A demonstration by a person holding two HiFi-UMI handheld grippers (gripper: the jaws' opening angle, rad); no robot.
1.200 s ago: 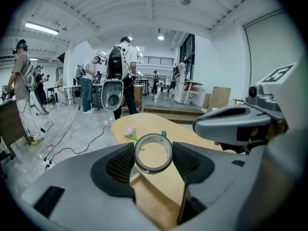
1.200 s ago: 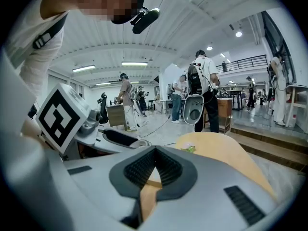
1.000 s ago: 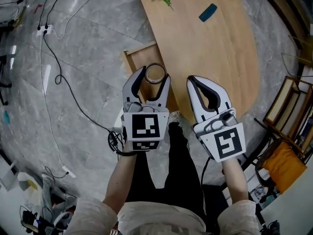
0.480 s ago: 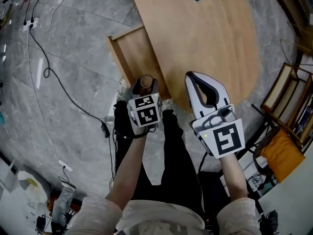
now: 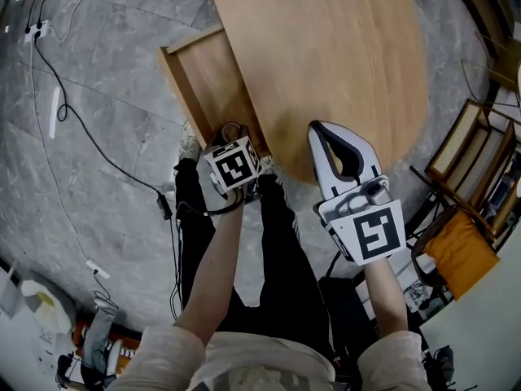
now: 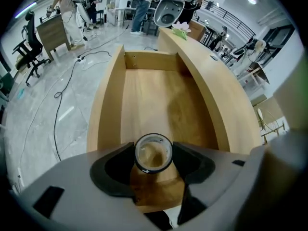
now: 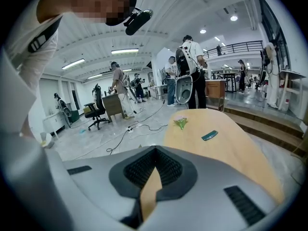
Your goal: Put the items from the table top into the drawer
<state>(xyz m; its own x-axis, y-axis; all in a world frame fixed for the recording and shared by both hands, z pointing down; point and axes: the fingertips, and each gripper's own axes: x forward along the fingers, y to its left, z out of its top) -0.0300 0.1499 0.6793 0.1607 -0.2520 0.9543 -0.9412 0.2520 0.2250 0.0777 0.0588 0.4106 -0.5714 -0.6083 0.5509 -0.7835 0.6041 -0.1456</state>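
Your left hand-held gripper [image 6: 154,153] points steeply down with its jaws closed on a tape roll [image 6: 166,142]. They pinch the ring from both sides, and its open centre faces the camera. The tape roll hangs over the near end of the open drawer [image 6: 107,105], between the two side walls. I cannot tell whether it touches the drawer's bottom. The drawer stands pulled out from under the left edge of the tabletop [image 5: 342,63], and beyond the roll its wooden floor runs bare to the back wall.

Your right hand-held gripper [image 5: 321,127] is to the right of the left one, above the rounded near edge of the tabletop. Its jaws are narrow, with the tips meeting and nothing between them; only a sliver of wood shows through the gap behind the tips.

Farther along the tabletop, toward its far end, a dark teal object [image 7: 210,135] lies flat. A little past it, nearer the far left edge, lies a small green sprig [image 7: 181,123].
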